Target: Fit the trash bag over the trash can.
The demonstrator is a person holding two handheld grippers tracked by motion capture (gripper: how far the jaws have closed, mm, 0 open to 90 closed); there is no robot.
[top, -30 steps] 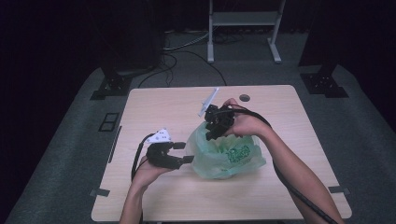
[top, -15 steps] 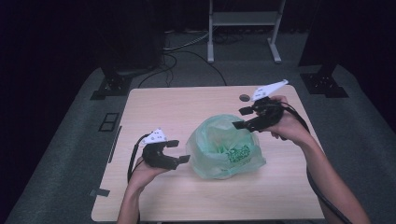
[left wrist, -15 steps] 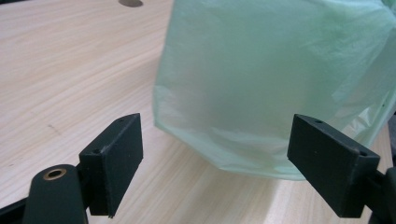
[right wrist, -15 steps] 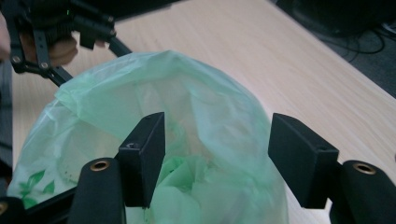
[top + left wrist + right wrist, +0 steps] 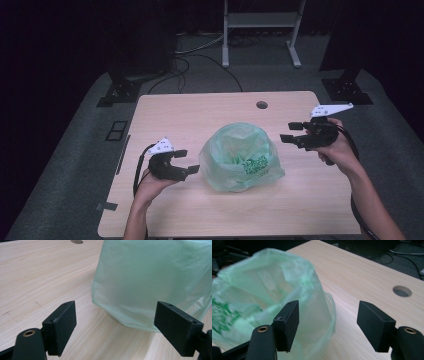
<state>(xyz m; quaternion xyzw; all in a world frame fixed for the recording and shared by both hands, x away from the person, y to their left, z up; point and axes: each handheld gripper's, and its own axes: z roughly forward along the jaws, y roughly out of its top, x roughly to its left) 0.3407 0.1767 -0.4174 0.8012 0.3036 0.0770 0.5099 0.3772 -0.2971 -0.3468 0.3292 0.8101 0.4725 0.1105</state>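
Your left gripper (image 5: 186, 161) sits just left of the green bag (image 5: 240, 157), jaws spread and empty, having just opened. Your right gripper (image 5: 292, 133) hangs off the bag's right, also freshly opened, holding nothing. The bag rests mid-table (image 5: 200, 110), seemingly open-topped.

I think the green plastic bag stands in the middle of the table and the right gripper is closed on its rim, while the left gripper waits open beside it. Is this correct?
Not fully. The right gripper is not closed on the green plastic bag: its jaws have just been opening and stand apart from the bag, with nothing between them, as the high view shows. The rest holds: the bag stands mid-table and the left gripper waits open beside it.
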